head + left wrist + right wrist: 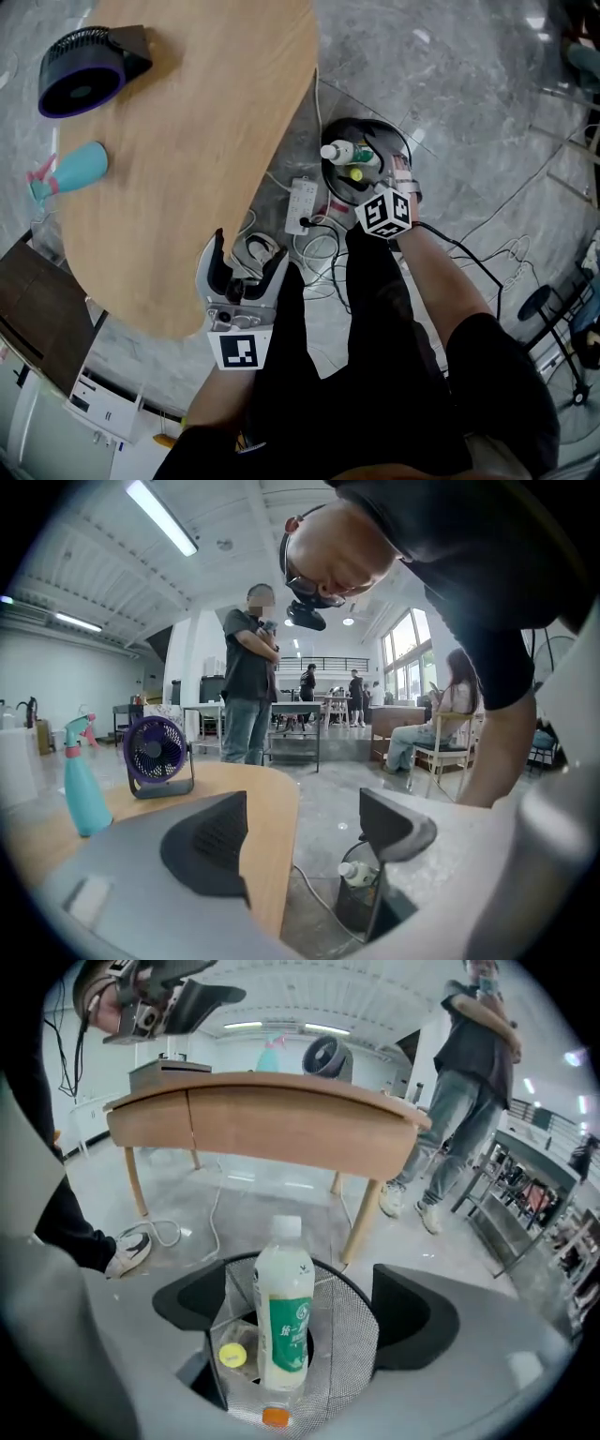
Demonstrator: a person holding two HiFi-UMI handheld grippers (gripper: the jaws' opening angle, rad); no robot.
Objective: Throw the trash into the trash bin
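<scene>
While the right gripper [300,1312] hangs over the trash bin [349,1335] at the centre of the right gripper view, its jaws stand wide apart and grip nothing: the dark pads sit at either side of the frame, well clear of the white bottle [284,1307] between them. That bottle, with a green label and a white cap, is inside the black mesh bin, its base down among the other rubbish, which includes a yellow lid [232,1357] to its left and an orange cap [275,1417] at the lower edge. In the head view the bin sits on the grey floor in the upper middle of the frame, just past the right edge of the wooden table [206,141], with the bottle's cap pointing left and the right gripper's marker cube just below the rim. The left gripper [248,253] is lower centre in that view, at the near edge of the table, and its jaws are spread too, with nothing between them — its own view shows only table edge and floor in the gap. On the table's upper left lie a purple fan [84,75] and a teal spray bottle [70,173]. A white power strip [302,206] and loose cables [319,248] lie on the floor between table and bin.
</scene>
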